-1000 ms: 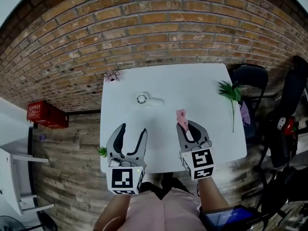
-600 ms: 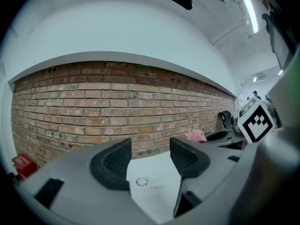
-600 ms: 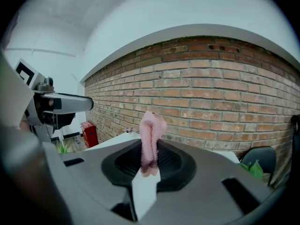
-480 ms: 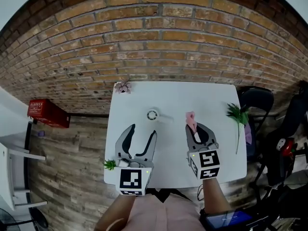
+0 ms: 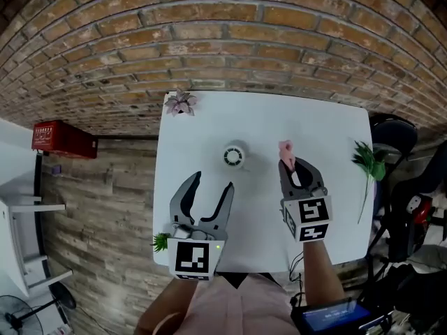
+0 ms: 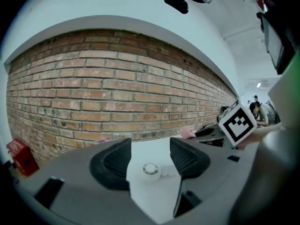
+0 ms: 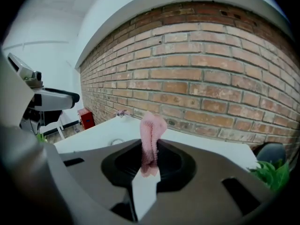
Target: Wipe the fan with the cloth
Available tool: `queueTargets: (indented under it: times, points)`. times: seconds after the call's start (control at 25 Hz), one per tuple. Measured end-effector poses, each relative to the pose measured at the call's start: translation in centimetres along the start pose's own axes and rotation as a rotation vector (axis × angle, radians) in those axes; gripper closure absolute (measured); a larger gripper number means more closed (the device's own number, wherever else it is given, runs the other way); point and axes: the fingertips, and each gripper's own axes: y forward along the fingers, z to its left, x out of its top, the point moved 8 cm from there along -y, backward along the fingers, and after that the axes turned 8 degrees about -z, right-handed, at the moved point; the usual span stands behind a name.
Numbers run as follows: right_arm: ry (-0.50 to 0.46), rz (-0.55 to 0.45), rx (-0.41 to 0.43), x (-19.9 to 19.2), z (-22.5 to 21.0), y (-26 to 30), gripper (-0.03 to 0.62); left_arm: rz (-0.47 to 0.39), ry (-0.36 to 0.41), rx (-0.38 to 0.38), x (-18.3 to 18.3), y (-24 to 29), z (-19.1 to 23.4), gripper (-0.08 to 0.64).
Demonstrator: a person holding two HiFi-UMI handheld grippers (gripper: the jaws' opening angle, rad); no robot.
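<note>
- Small round white plastic fan (image 5: 235, 156): lies flat at the middle of the white table (image 5: 335, 135), untouched.
- Left gripper (image 5: 211, 184): near side of the fan, jaws wide apart and empty, aimed at it, probably to steady it.
- Right gripper (image 5: 293, 165): right of the fan, clamped on a crumpled pink cloth (image 5: 286, 149) whose tuft protrudes forward, ready for wiping.

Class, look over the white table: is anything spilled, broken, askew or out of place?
Nothing stands out. The small white fan sits on the white table, the pink cloth is clamped in the right tool, and the left tool is open and empty. No spill shows.
</note>
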Motion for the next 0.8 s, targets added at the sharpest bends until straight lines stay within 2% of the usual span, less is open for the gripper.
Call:
queueTargets:
  times: [0.48, 0.8]
  points:
    - [-0.028, 0.169, 0.038, -5.5, 0.1, 6.0, 0.526, 0.112, -0.049, -0.02, -4.9, 2.2, 1.8, 0.291]
    - [0.003, 0.214, 0.134, -7.2, 4.9, 4.8, 0.526, 0.13, -0.045, -0.043, -5.3, 2.2, 1.9, 0.29]
